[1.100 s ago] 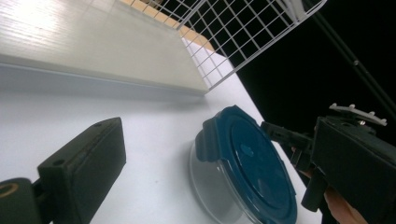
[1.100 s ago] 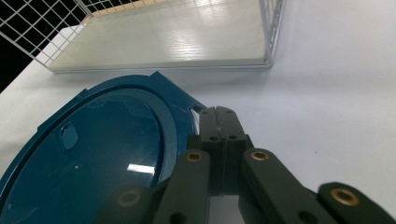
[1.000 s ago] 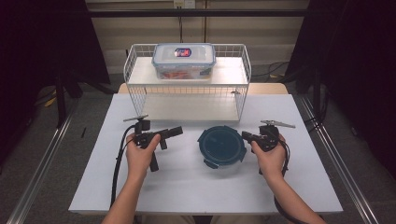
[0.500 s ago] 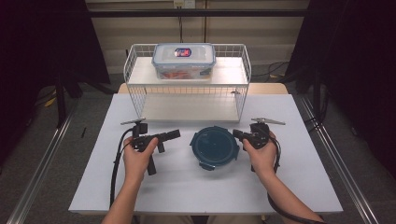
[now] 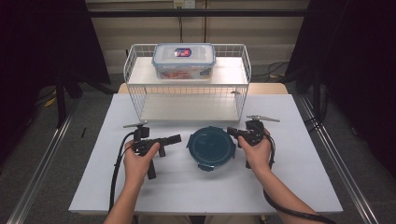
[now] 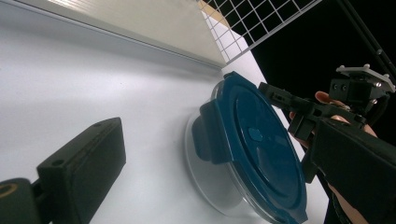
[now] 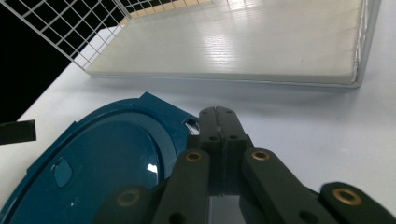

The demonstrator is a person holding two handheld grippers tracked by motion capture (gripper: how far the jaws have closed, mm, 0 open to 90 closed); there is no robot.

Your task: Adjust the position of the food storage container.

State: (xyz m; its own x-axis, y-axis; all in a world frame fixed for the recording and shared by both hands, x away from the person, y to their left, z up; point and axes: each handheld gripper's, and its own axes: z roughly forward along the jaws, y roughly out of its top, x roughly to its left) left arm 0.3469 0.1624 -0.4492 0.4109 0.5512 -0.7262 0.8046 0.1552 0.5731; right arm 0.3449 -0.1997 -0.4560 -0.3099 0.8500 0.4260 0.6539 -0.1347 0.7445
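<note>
Container [image 5: 211, 148], round, blue-lidded, mid-bench near back edge. My right claw [image 7: 219, 122], shut and empty, nudges its latch; left claw [image 5: 176, 138] open: brace opposite rim, push gently.

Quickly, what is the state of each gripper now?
Left gripper: open, holding nothing.
Right gripper: shut, empty, at the rim of the blue lid.
</note>
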